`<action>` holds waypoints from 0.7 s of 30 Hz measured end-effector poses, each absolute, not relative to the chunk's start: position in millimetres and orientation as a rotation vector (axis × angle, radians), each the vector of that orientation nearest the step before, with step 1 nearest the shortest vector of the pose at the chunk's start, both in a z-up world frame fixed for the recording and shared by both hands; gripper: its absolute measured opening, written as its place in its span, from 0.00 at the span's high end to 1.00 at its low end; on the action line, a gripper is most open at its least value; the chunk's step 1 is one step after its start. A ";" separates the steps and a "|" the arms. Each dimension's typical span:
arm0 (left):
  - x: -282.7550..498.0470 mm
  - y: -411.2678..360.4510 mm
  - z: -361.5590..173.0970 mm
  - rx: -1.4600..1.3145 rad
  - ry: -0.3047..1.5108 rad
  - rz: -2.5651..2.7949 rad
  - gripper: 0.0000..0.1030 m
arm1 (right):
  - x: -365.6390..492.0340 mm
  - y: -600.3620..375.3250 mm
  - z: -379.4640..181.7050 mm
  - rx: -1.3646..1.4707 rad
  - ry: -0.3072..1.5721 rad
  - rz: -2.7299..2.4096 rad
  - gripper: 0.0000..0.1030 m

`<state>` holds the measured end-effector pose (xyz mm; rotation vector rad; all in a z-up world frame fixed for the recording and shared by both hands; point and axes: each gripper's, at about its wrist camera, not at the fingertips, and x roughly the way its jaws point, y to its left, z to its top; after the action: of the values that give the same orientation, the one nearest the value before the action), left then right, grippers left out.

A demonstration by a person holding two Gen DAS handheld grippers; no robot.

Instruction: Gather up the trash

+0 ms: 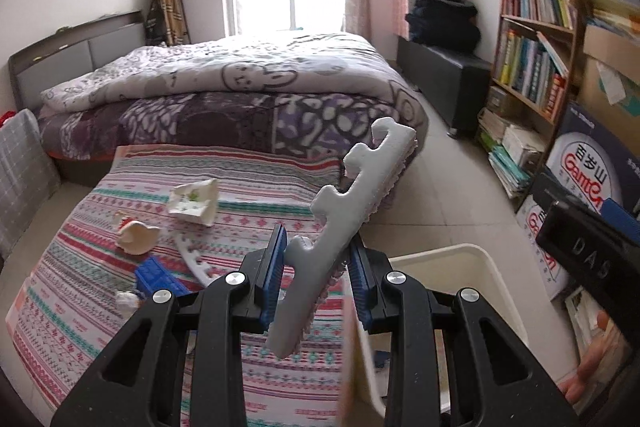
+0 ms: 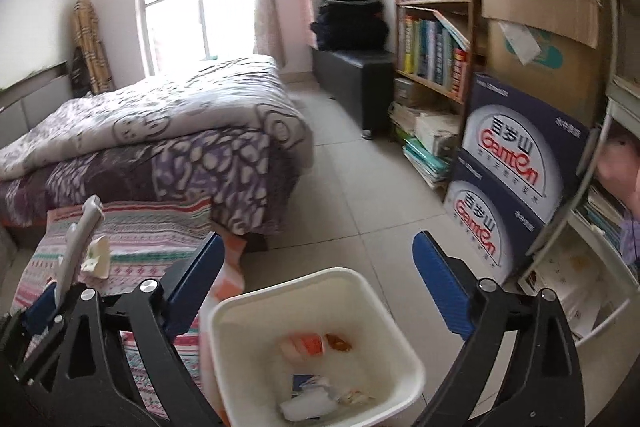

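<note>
My left gripper (image 1: 318, 269) is shut on a long grey foam mat edge strip (image 1: 352, 195) with notched tabs, which sticks up and to the right. In the right wrist view the same strip (image 2: 78, 247) shows at the lower left. My right gripper (image 2: 320, 247) stands wide open with nothing between its fingers, over a white trash bin (image 2: 280, 281) on the floor. Several scraps lie in the bin. On the striped blanket (image 1: 80, 307) lie a crumpled paper box (image 1: 194, 203), a beige scrap (image 1: 136, 233), a blue box (image 1: 158, 275) and a curved white strip (image 1: 196, 263). The bin (image 1: 460, 253) is to the right of my left gripper.
A bed with a patterned quilt (image 1: 240, 79) stands behind the blanket. At the right are a bookshelf (image 2: 432, 27), stacked printed cartons (image 2: 516, 163) and a black bench (image 2: 360, 83). Tiled floor (image 2: 360, 195) runs between the bed and the shelves.
</note>
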<state>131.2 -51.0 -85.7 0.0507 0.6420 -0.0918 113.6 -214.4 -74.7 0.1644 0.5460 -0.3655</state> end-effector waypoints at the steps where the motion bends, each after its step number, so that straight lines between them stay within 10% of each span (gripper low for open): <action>1: 131.6 -56.0 -87.0 0.053 0.646 -0.101 0.70 | 112.7 -221.5 -75.5 0.171 0.546 -0.383 0.08; 10: 138.6 -102.2 -105.6 0.090 0.696 -0.183 0.68 | 107.6 -271.5 -79.4 0.235 0.560 -0.466 0.07; 13: 140.7 -112.2 -111.7 0.088 0.723 -0.203 0.40 | 105.6 -285.4 -78.4 0.264 0.555 -0.492 0.07; 21: 135.7 -120.0 -115.6 0.115 0.725 -0.210 0.24 | 107.2 -293.0 -77.5 0.292 0.566 -0.499 0.07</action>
<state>135.7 -120.0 -115.6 0.1153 0.7255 -0.2100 107.2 -293.0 -77.5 0.2922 0.5659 -0.4994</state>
